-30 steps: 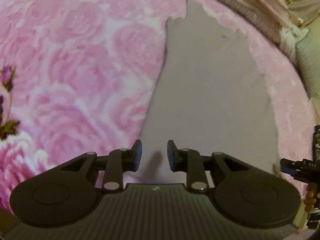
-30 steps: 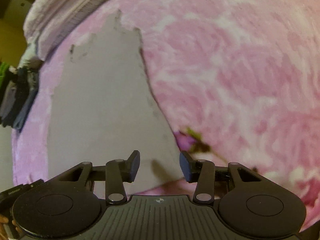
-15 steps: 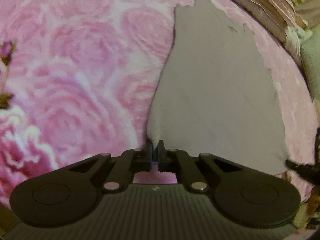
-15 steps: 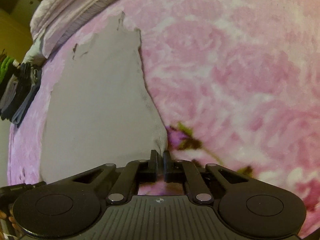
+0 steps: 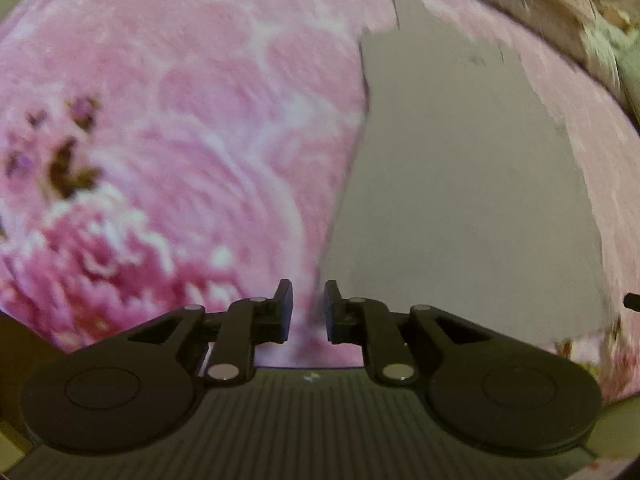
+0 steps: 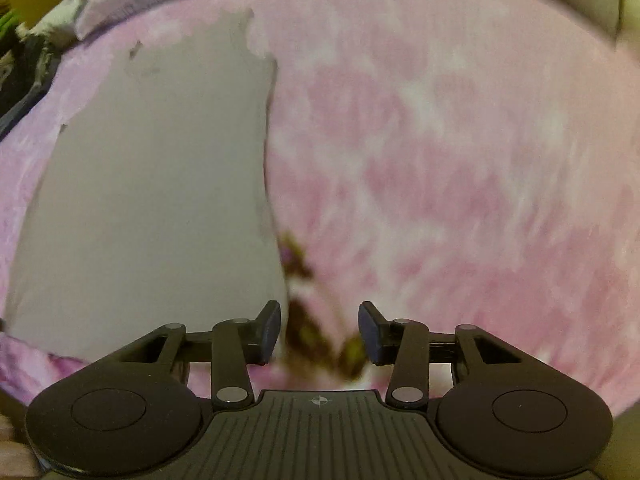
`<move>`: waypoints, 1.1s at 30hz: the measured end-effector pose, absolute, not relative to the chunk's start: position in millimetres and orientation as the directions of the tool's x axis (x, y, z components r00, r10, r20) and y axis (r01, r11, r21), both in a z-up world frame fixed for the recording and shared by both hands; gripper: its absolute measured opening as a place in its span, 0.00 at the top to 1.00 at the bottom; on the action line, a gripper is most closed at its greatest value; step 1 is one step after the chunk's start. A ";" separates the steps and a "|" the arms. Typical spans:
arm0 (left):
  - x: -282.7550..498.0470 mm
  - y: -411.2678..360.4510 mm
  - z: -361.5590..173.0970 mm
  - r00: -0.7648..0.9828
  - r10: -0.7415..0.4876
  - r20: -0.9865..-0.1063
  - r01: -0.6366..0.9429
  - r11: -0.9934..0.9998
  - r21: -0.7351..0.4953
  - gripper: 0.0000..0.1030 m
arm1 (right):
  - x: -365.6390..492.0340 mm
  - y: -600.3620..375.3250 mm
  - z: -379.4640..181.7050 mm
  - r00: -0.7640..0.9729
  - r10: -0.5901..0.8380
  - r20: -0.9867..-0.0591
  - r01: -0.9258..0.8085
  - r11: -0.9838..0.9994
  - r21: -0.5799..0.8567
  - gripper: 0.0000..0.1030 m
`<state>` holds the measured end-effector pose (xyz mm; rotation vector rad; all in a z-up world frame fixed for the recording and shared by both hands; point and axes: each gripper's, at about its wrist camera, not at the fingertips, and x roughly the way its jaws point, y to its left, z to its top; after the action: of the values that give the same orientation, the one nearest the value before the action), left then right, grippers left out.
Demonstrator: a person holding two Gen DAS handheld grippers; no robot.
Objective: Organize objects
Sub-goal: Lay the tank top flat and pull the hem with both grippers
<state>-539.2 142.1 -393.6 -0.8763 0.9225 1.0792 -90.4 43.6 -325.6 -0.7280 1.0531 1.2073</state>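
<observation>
Grey cloth [image 5: 460,184] edge — flat on wide pink floral blanket [image 5: 208,128]

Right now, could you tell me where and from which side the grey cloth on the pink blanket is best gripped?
Probably its two near corners, pinched from above. The grey cloth lies flat on the floral blanket, so only edges offer a bite. The left gripper, jaws just opening with nothing between them, sits over one near corner; the right gripper, also open and empty, sits beside the other.
</observation>
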 end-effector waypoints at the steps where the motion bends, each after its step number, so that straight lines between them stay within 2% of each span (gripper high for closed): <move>1: -536.1 143.1 -387.6 0.206 0.352 -0.913 -0.961 0.246 -0.122 0.89 | -94.5 47.0 -319.6 0.022 0.412 -0.911 -0.974 0.215 0.073 0.61; 3: -517.5 149.6 -381.5 0.232 0.391 -0.890 -0.947 0.301 -0.115 0.89 | -105.6 57.0 -313.8 -0.002 0.471 -0.882 -0.980 0.173 0.094 0.61; 8: -466.6 157.0 -402.5 0.310 0.359 -0.880 -0.876 0.468 -0.117 0.87 | -150.5 80.1 -334.3 -0.060 0.511 -0.858 -0.990 0.082 0.119 0.61; 13: -475.6 141.5 -427.2 0.279 0.315 -0.907 -0.879 0.463 -0.110 0.87 | -164.1 55.5 -367.6 -0.006 0.426 -0.905 -0.995 0.084 0.046 0.61; 18: -504.9 117.0 -425.9 0.254 0.243 -0.936 -0.868 0.484 -0.110 0.85 | -163.9 9.7 -365.2 0.017 0.371 -0.928 -0.998 0.064 0.008 0.60; 21: -508.4 110.2 -423.2 0.213 0.184 -0.960 -0.859 0.503 -0.094 0.85 | -161.3 -3.0 -364.8 0.022 0.309 -0.951 -0.991 0.130 0.019 0.59; 25: -510.4 112.8 -408.5 0.164 0.118 -0.979 -0.867 0.492 -0.085 0.85 | -163.2 -4.5 -358.8 0.028 0.197 -0.980 -0.985 0.174 0.007 0.59; 27: -510.3 110.2 -385.1 0.174 0.142 -0.975 -0.869 0.488 -0.084 0.84 | -160.2 -4.4 -350.1 0.010 0.126 -0.992 -0.979 0.203 0.016 0.59; 29: -508.5 108.2 -356.7 0.204 0.172 -0.964 -0.868 0.487 -0.097 0.83 | -157.3 -6.5 -329.5 -0.058 0.127 -0.990 -0.965 0.246 0.088 0.59; 30: -506.7 108.1 -344.3 0.214 0.188 -0.959 -0.869 0.485 -0.098 0.81 | -156.5 -7.7 -317.1 -0.095 0.143 -0.985 -0.957 0.260 0.130 0.58; 31: -503.5 108.1 -330.2 0.223 0.211 -0.952 -0.871 0.482 -0.097 0.80 | -156.8 -7.8 -303.6 -0.127 0.159 -0.979 -0.949 0.267 0.167 0.53; 32: -501.5 106.4 -315.0 0.234 0.236 -0.943 -0.874 0.477 -0.097 0.77 | -158.7 -7.4 -289.4 -0.154 0.177 -0.972 -0.944 0.265 0.197 0.42; 33: -499.8 104.3 -301.9 0.242 0.258 -0.936 -0.877 0.470 -0.097 0.74 | -161.0 -3.7 -275.6 -0.171 0.200 -0.965 -0.941 0.256 0.220 0.37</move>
<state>-499.8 104.3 -301.9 -0.7280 1.0434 0.8773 -161.0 -3.7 -275.6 -0.7733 1.3378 1.2155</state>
